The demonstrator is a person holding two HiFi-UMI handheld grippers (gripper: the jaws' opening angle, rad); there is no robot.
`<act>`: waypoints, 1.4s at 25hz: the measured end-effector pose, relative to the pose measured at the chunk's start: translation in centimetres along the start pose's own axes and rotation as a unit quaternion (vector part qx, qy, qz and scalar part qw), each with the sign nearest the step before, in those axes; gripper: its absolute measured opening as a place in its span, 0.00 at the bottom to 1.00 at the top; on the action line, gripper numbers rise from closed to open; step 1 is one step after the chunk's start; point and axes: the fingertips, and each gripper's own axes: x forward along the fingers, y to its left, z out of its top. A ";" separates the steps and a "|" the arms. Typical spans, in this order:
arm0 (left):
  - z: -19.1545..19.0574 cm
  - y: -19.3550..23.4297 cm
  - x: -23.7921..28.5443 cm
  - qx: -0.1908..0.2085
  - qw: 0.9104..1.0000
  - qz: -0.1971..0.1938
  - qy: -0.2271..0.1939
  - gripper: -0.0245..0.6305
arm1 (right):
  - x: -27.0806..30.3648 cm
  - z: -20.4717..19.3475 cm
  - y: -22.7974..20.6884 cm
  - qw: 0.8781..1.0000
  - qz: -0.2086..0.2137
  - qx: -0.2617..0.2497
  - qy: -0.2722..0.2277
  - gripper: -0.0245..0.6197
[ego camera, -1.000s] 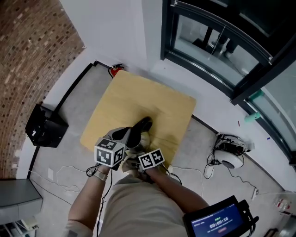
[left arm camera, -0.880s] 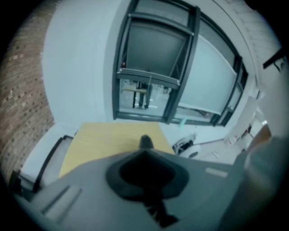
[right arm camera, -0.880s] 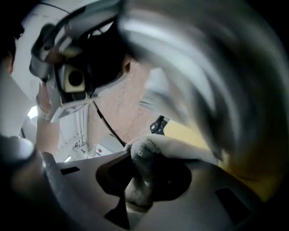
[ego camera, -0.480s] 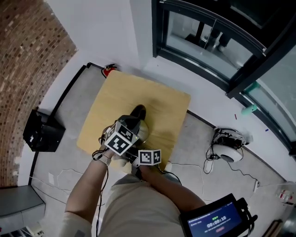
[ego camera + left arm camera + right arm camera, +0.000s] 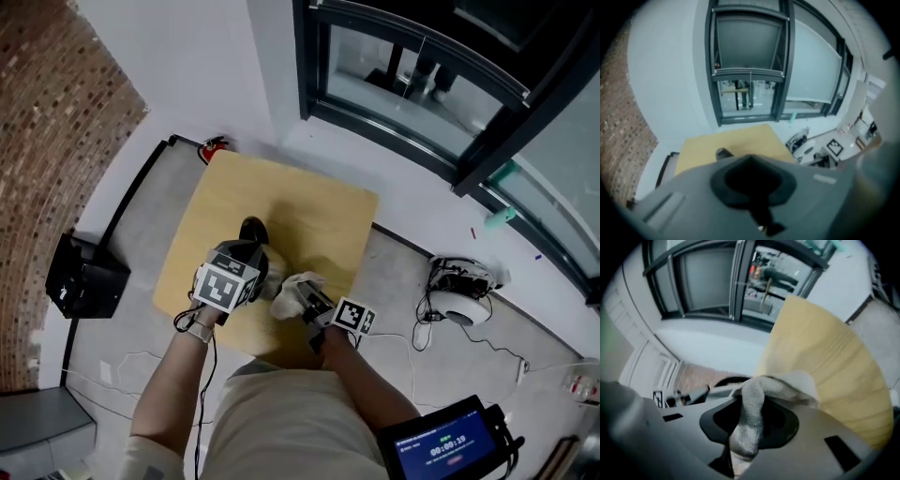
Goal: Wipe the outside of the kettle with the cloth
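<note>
A silver metal kettle with black fittings [image 5: 253, 231] is seen standing on the square pale-yellow wooden desk [image 5: 309, 211], toward the edge nearest the person. Most of it is covered from above by the left claw [image 5: 246, 265], whose marker cube is turned up toward the head camera. In the left gripper view only a dark hollow in the grey body is shown, with a black part of the kettle just beyond it. Whether the jaws are pressed on the kettle cannot be told.

A crumpled off-white cloth [image 5: 293, 292] is pinched by the right claw [image 5: 314, 302]. In the right gripper view a twisted fold of it is seen running down between the jaws, and the rest is bunched in front of them. The cloth is held just beside the kettle's right side, and contact between them cannot be made out.

On the grey floor left of the desk a black box [image 5: 82, 278] is seen. To the right, a white round device with tangled cables [image 5: 459, 298] is seen.
</note>
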 end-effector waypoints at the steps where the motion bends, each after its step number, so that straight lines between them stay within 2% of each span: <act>1: -0.2 -0.2 -0.1 -0.005 1.000 -0.006 -0.008 0.03 | -0.4 1.7 1.0 1.000 0.014 0.004 -0.026 0.19; 2: -0.3 -0.2 -0.2 -0.005 1.000 -0.007 -0.020 0.03 | -0.4 2.7 3.1 0.998 0.039 -0.014 -0.036 0.19; 4: -0.3 -0.2 -0.3 0.002 0.999 -0.002 -0.039 0.04 | 0.7 2.8 8.3 0.991 0.095 -0.086 -0.030 0.19; 5: -0.3 -0.3 -0.3 0.006 0.999 0.001 -0.043 0.04 | 1.7 2.4 9.7 0.988 0.103 -0.116 -0.025 0.19; 6: -0.2 -0.4 -0.2 0.009 0.999 0.003 -0.044 0.04 | 2.6 2.2 9.6 0.987 0.089 -0.130 -0.023 0.19; 7: -0.2 -0.5 -0.2 0.011 0.999 0.004 -0.045 0.04 | 3.4 2.1 7.8 0.991 0.053 -0.122 -0.023 0.19; 9: -0.1 -0.6 -0.2 0.012 0.999 0.003 -0.045 0.03 | 4.5 2.4 0.9 0.998 -0.046 -0.047 -0.011 0.19; 10: -0.2 -0.6 -0.3 0.010 0.999 0.001 -0.045 0.03 | 4.9 2.3 -2.1 0.996 -0.083 -0.008 0.013 0.19; 11: -0.3 -0.7 -0.5 0.008 0.999 -0.002 -0.046 0.03 | 5.2 2.2 -3.3 0.994 -0.097 0.008 0.042 0.19; 12: -0.4 -0.8 -0.7 0.006 0.999 -0.004 -0.047 0.04 | 5.5 2.3 -2.1 0.994 -0.082 -0.008 0.066 0.19; 13: -0.5 -0.9 -0.9 0.007 0.999 -0.005 -0.049 0.04 | 5.8 2.5 1.1 0.995 -0.042 -0.047 0.079 0.19; 15: -0.4 -1.1 -1.2 0.014 0.998 0.000 -0.054 0.04 | 6.3 3.0 9.0 0.986 0.060 -0.131 0.081 0.19; 16: -0.4 -1.2 -1.3 0.019 0.998 0.003 -0.055 0.04 | 6.4 3.0 11.0 0.982 0.083 -0.153 0.076 0.19; 17: -0.3 -1.3 -1.5 0.022 0.998 0.006 -0.056 0.03 | 6.4 3.0 10.5 0.983 0.072 -0.155 0.070 0.19; 18: -0.3 -1.4 -1.5 0.023 0.998 0.008 -0.056 0.03 | 6.4 3.1 7.5 0.988 0.032 -0.135 0.066 0.19; 20: 0.0 -1.3 -1.3 0.020 0.998 0.005 -0.055 0.03 | 6.0 2.9 -0.9 0.994 -0.074 -0.040 0.077 0.19; 21: 0.1 -1.2 -1.1 0.016 0.998 0.002 -0.055 0.04 | 5.6 2.6 -2.7 0.992 -0.094 0.005 0.081 0.19; 22: 0.2 -1.2 -0.9 0.014 0.998 -0.001 -0.056 0.04 | 5.0 2.5 -1.3 0.994 -0.076 0.020 0.075 0.19; 23: 0.4 -1.2 -0.8 0.016 0.998 -0.002 -0.057 0.03 | 4.6 2.6 2.4 0.997 -0.031 0.000 0.064 0.19; 24: 0.5 -1.1 -0.7 0.020 0.998 -0.002 -0.059 0.03 | 4.4 2.6 6.8 0.997 0.019 -0.042 0.055 0.19; 25: 0.6 -1.1 -0.6 0.023 0.998 -0.001 -0.061 0.03 | 4.2 2.3 9.9 0.993 0.051 -0.090 0.053 0.19; 26: 0.5 -1.1 -0.7 0.025 0.998 0.001 -0.062 0.03 | 4.1 1.9 10.7 0.989 0.054 -0.128 0.055 0.19; 27: 0.4 -1.1 -0.8 0.026 0.998 0.002 -0.062 0.03 | 4.1 1.7 9.1 0.987 0.032 -0.143 0.058 0.19; 28: 0.4 -1.0 -0.9 0.025 0.998 0.003 -0.062 0.03 | 4.1 1.6 6.0 0.989 -0.005 -0.131 0.065 0.19; 30: 0.4 -0.9 -1.0 0.024 0.998 0.004 -0.061 0.03 | 3.6 0.6 -0.5 0.991 -0.074 -0.059 0.097 0.19; 31: 0.4 -0.9 -1.0 0.023 0.998 0.003 -0.060 0.03 | 3.0 -0.5 -1.7 0.989 -0.083 -0.032 0.121 0.19; 32: 0.3 -0.9 -1.0 0.023 0.998 0.002 -0.060 0.03 | 2.4 -1.9 -1.1 0.986 -0.071 -0.029 0.147 0.19; 33: 0.2 -0.9 -1.0 0.024 0.998 0.000 -0.061 0.03 | 1.8 -3.8 0.9 0.982 -0.041 -0.043 0.181 0.19; 35: -0.2 -0.8 -1.3 0.027 0.998 -0.003 -0.063 0.03 | 0.9 -9.1 6.1 0.959 0.044 -0.077 0.268 0.19</act>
